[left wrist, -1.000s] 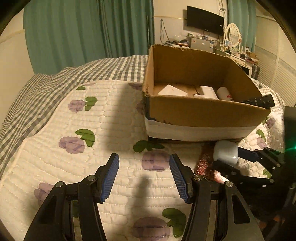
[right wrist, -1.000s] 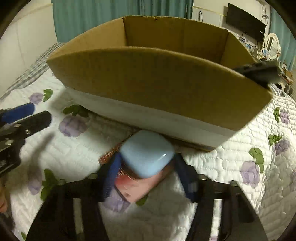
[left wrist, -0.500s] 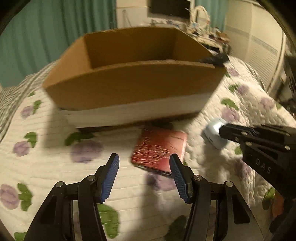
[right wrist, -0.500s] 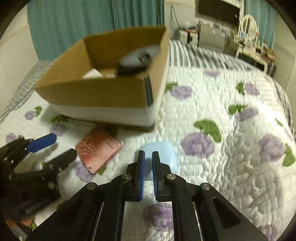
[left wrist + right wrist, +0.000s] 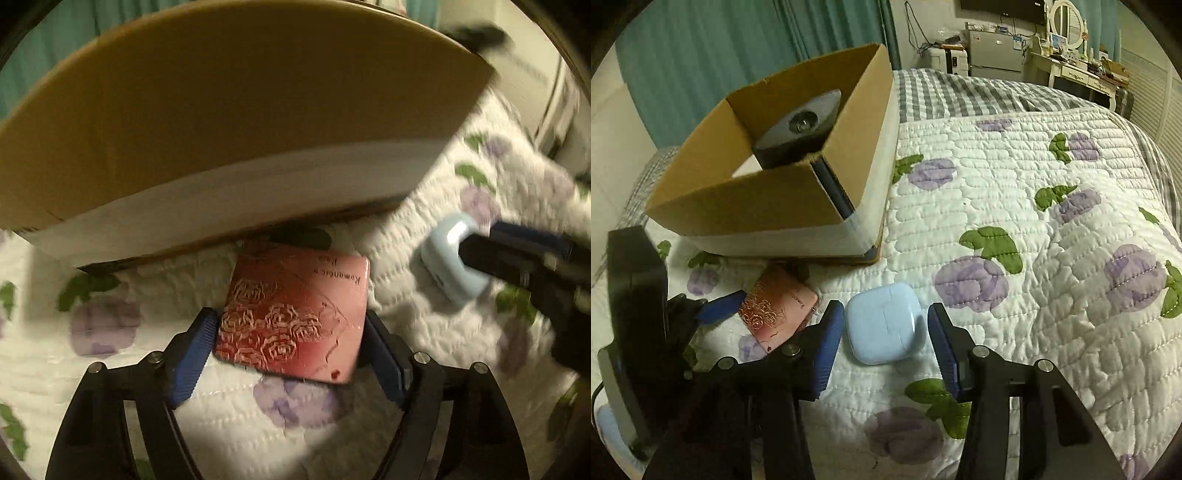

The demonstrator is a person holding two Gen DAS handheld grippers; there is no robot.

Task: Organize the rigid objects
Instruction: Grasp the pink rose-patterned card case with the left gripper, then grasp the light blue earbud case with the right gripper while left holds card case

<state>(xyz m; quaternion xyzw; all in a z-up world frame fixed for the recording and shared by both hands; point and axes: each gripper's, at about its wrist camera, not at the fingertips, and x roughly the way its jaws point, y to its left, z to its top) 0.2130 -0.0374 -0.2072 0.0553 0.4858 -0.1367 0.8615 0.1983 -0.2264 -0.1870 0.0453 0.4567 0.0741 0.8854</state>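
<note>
A flat red case (image 5: 295, 314) with a rose pattern lies on the quilt, right in front of the cardboard box (image 5: 221, 110). My left gripper (image 5: 290, 321) straddles the red case; its jaws are opening and stand wide at the case's two sides. A light blue earbud case (image 5: 884, 325) rests on the quilt to the right of the red case (image 5: 775, 306). My right gripper (image 5: 885, 308) is around the blue case. Its jaws are opening, with a small gap at each pad. The box (image 5: 757, 206) holds a grey oblong device (image 5: 801, 125) and a white item (image 5: 748, 168).
The white quilt (image 5: 1034, 258) with purple flowers spreads wide to the right of the box. A grey checked blanket (image 5: 960, 96) lies behind it. Teal curtains (image 5: 720, 48) hang at the back left. A dresser (image 5: 1078, 74) with clutter stands at the far right.
The left gripper came down and forward onto the red case and widened its jaws. The blue case went from on top of the red case to the quilt; the right gripper shut, then reopened around it.
</note>
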